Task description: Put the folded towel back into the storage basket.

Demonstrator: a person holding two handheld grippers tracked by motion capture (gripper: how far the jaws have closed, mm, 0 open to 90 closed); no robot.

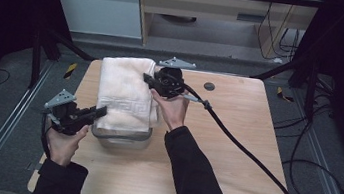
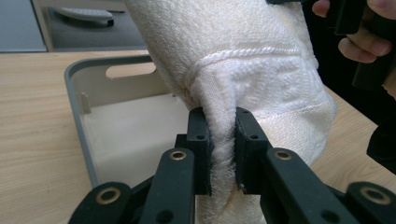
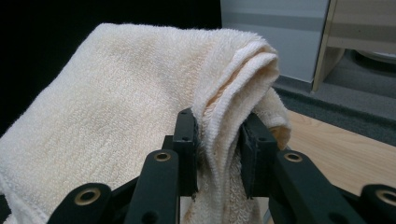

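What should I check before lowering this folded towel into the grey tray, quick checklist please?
1. Left gripper clamped on towel: ok, fabric is pinched between its pads.
2. Right gripper clamped on towel: ok, a folded edge sits between its pads.
3. Tray free to receive it: ok for the part that shows in the left gripper view; the rest is hidden by the towel.
4. Towel lined up over tray: cannot tell; in the high view it overhangs the tray's far side.
5. Towel kept folded: ok, the patterned band lies flat on top.
6. Cable away from tray: ok, it trails off to the right.
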